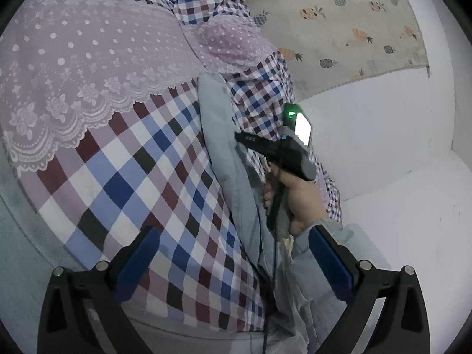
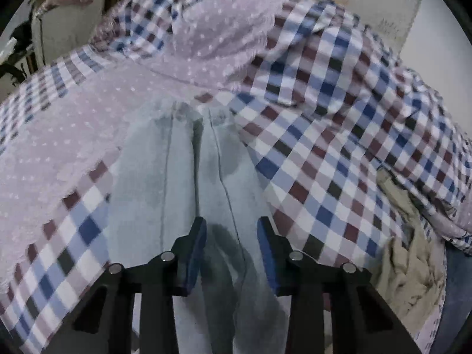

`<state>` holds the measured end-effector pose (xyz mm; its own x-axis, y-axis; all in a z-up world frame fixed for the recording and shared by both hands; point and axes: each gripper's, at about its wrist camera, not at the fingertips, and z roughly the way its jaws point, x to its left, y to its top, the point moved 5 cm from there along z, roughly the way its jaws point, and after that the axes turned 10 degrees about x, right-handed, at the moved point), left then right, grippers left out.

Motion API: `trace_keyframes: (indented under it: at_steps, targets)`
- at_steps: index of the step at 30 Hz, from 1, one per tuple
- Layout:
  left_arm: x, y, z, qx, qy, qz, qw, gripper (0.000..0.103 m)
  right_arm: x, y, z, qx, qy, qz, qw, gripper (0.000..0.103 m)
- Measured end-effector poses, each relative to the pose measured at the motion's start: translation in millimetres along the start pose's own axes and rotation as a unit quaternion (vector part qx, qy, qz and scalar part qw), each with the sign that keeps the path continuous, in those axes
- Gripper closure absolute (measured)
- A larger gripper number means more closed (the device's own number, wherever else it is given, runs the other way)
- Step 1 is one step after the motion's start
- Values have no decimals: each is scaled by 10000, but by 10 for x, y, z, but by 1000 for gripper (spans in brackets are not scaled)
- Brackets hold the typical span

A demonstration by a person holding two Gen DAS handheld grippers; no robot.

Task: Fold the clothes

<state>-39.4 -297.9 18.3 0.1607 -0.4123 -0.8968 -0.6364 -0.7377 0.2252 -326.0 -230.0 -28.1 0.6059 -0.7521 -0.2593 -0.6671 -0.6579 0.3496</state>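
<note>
Light blue jeans (image 2: 183, 177) lie lengthwise on a checked quilt (image 2: 324, 162), both legs side by side and running away from the camera. My right gripper (image 2: 230, 236) is shut on a bunched fold at the near end of the jeans, denim filling the gap between its blue pads. In the left wrist view the same jeans (image 1: 224, 147) form a long strip, and a hand (image 1: 301, 197) holds the right gripper (image 1: 247, 140) over them. My left gripper (image 1: 233, 253) hangs wide open above the quilt (image 1: 132, 177), holding nothing.
A pink dotted lace cover (image 1: 73, 59) lies over the far part of the quilt. A crumpled beige garment (image 2: 413, 265) sits at the right. A pineapple-print mat (image 1: 339, 29) and a white wall (image 1: 383, 147) border the bed. Furniture (image 2: 59, 29) stands at the far left.
</note>
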Motion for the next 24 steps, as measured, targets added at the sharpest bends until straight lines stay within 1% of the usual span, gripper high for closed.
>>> trace_keyframes:
  at_steps: [3, 7, 8, 9, 12, 16, 19, 22, 24]
  targets:
    - [15, 19, -20, -24, -24, -14, 10000, 1, -10, 18, 235, 276, -110, -23, 9996, 65]
    - [22, 31, -22, -44, -31, -46, 10000, 1, -26, 17, 369, 373, 102, 99, 9992, 66]
    - [25, 33, -21, -43, -27, -45, 10000, 1, -11, 19, 368, 354, 161, 98, 9992, 78]
    - [28, 34, -22, -50, -23, -51, 10000, 1, 8, 29, 323, 262, 73, 64, 9996, 91]
    - [42, 52, -45, -109, -12, -87, 9999, 1, 64, 59, 186, -18, -198, -38, 9998, 96]
    - [86, 114, -123, -283, 13, -170, 9995, 1, 78, 150, -193, -496, -234, -70, 9985, 97]
    - [154, 210, -262, -522, 54, -270, 9983, 1, 184, 225, -658, -936, -227, -327, 9948, 97]
    - [214, 319, -467, -769, 47, -348, 9964, 1, 348, 235, -1216, -1475, -259, -678, 9864, 97]
    - [247, 385, -594, -901, 10, -373, 9952, 1, 588, 136, -1608, -1806, -322, -1034, 9776, 97]
